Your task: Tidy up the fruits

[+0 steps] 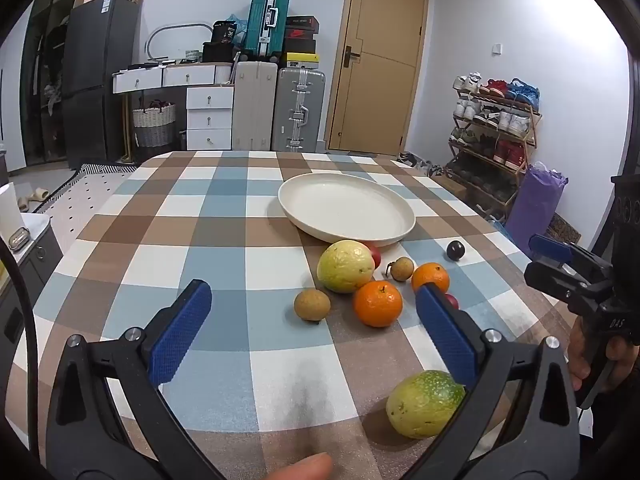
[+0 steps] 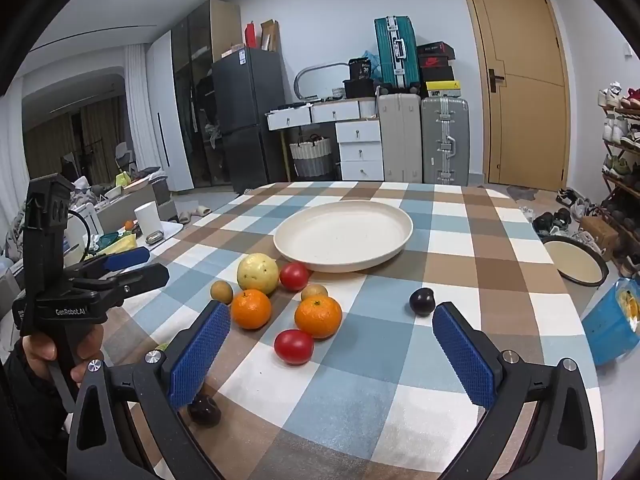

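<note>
A cream plate lies empty at the table's far middle. In front of it sit a yellow-green guava, two oranges, two brown longans, two red tomatoes and a dark plum. A greener guava lies close by my left gripper's right finger. Another dark plum lies under my right gripper's left finger. My left gripper is open and empty. My right gripper is open and empty, above the near tomato.
The checked tablecloth covers the table. A blue bag and a round basin lie on the floor to the right. Suitcases, drawers and a shoe rack stand beyond the table.
</note>
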